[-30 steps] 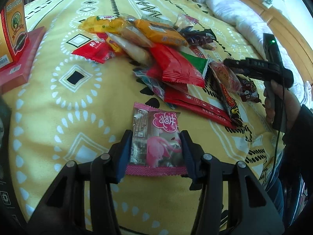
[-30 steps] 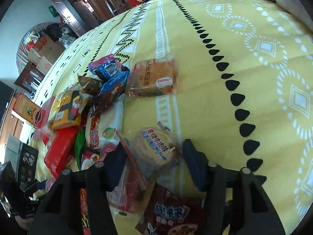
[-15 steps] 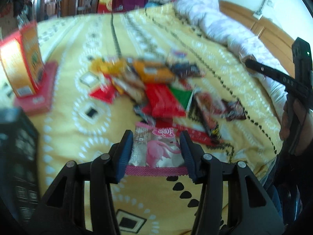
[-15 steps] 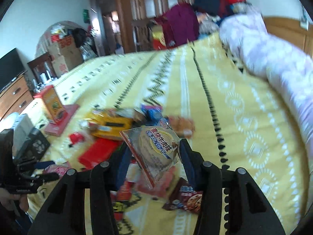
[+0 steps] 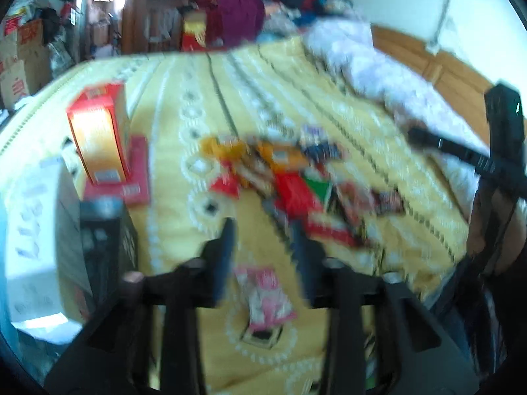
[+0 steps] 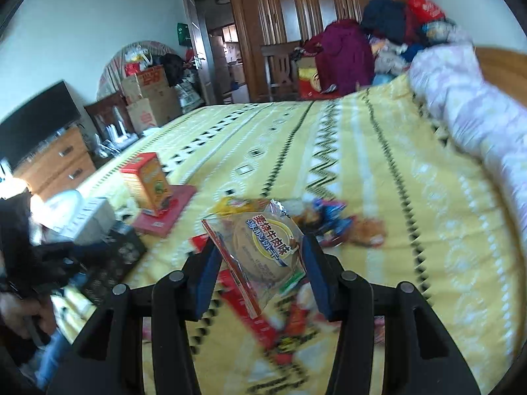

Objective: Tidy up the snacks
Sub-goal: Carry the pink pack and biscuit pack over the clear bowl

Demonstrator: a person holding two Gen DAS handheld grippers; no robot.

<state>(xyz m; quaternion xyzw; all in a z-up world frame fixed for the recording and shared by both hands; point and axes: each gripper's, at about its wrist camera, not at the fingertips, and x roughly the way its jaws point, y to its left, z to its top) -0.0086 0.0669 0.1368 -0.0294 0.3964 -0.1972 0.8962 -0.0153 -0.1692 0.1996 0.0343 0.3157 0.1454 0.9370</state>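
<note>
step: sorting snacks | left gripper [image 5: 263, 256] opening, pink packet [image 5: 266, 296] seemingly dropped on bed [image 5: 184, 217] | right gripper [image 6: 260, 260] clamps biscuit packet [image 6: 263, 250] | next: place it apart from pile [image 5: 290, 177]

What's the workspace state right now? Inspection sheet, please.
Surface: yellow patterned bedspread, flat.
Job's things: snack pile mid-bed; pink packet lying apart from it.
Clutter: orange box standing on a red flat box; black box at the bed edge.
Grippers: left hand-held gripper jaws opening, pink packet below them, not gripped; right hand-held gripper shut on a biscuit packet, lifted.
Cables: nothing seen.
Surroundings: wardrobe, clothes heap, dresser.
</note>
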